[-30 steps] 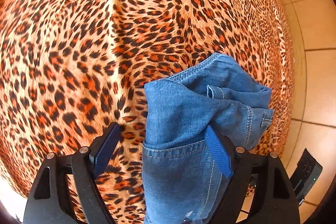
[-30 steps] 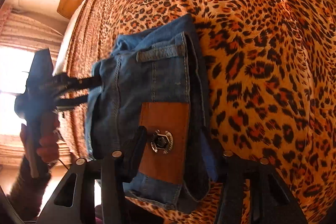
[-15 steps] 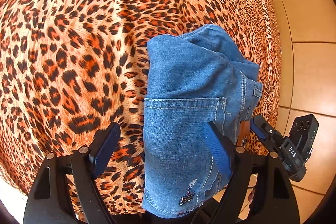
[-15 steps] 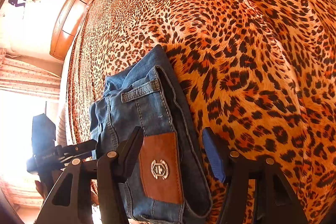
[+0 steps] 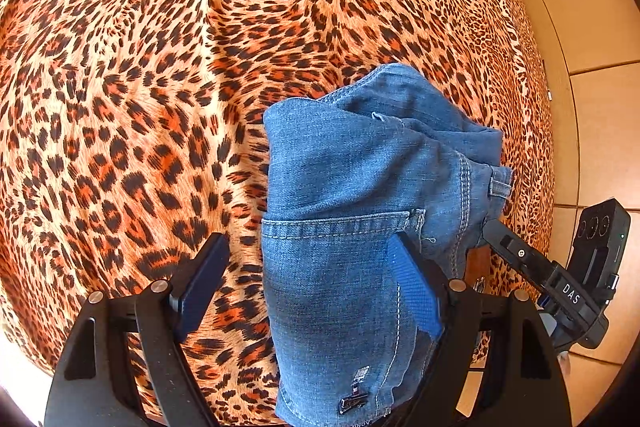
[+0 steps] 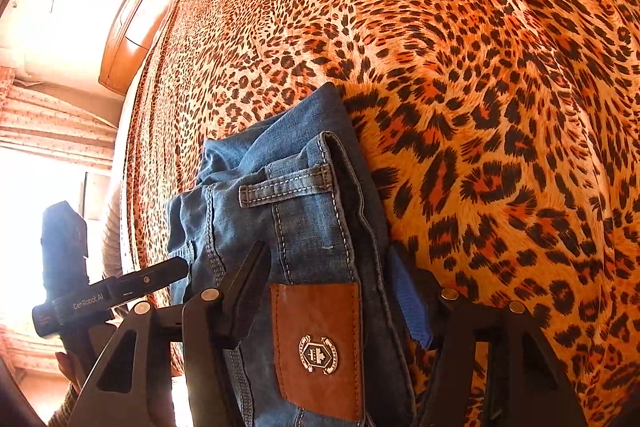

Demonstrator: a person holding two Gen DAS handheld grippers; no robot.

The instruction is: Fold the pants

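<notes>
Folded jeans (image 6: 304,227) running 6-to-12 between opening right gripper (image 6: 332,291), pads clear of the denim, left gripper (image 5: 308,275) wide, released, straddling its edge.

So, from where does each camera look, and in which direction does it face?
Left wrist: sits on the left gripper, looks steeply down at the folded jeans on the leopard bedspread; its own fingers show, jaws open astride the denim.
Right wrist: sits on the right gripper, looks down over the leather patch toward the wooden headboard; its jaws are opening astride the waistband.
Shared: jeans, bedspread, and each view shows the other gripper.
</notes>
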